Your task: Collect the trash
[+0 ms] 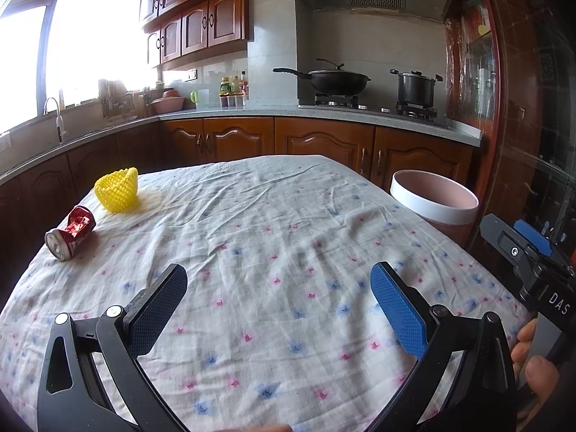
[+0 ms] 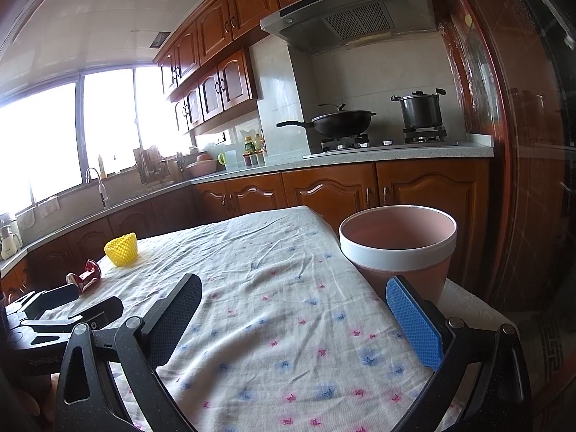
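Observation:
A crushed red can [image 1: 71, 232] lies on its side at the table's far left; it also shows in the right wrist view [image 2: 85, 276]. A yellow foam fruit net [image 1: 118, 190] stands just behind it, and shows in the right wrist view too [image 2: 121, 249]. A pink bin with a white rim [image 1: 434, 201] stands off the table's right edge, close in the right wrist view [image 2: 397, 246]. My left gripper [image 1: 279, 280] is open and empty over the near middle of the cloth. My right gripper [image 2: 295, 291] is open and empty near the table's right edge, beside the bin.
The table [image 1: 288, 223] carries a white cloth with pink and blue flowers. Kitchen counters with wooden cabinets run behind it, with a wok [image 1: 336, 81] and a pot [image 1: 415, 88] on the stove. A sink tap [image 1: 57, 118] stands at the left under the window.

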### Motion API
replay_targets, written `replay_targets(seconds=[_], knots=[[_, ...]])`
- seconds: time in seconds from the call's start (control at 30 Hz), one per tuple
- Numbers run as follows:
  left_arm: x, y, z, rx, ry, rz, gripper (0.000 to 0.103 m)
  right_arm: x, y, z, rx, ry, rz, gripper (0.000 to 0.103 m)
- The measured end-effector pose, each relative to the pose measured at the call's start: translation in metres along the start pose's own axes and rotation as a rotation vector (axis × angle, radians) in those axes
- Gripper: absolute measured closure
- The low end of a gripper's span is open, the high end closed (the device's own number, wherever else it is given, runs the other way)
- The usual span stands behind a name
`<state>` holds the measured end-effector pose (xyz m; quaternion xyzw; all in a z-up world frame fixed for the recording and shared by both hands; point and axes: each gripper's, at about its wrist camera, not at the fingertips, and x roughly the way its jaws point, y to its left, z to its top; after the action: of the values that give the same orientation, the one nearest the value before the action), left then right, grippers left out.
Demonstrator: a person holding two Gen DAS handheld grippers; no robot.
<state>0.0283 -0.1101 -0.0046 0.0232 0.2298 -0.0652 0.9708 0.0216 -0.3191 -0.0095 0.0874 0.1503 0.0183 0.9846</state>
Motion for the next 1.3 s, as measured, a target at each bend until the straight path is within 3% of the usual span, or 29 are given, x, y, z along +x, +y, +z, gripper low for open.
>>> replay_targets(seconds=[1.3], knots=[[0.0012,-0.0073,-0.0006,0.024,-0.001,-0.016,0.000,-0.0009,0.0001,0.0008,0.004,0.002,-0.001,0.000]])
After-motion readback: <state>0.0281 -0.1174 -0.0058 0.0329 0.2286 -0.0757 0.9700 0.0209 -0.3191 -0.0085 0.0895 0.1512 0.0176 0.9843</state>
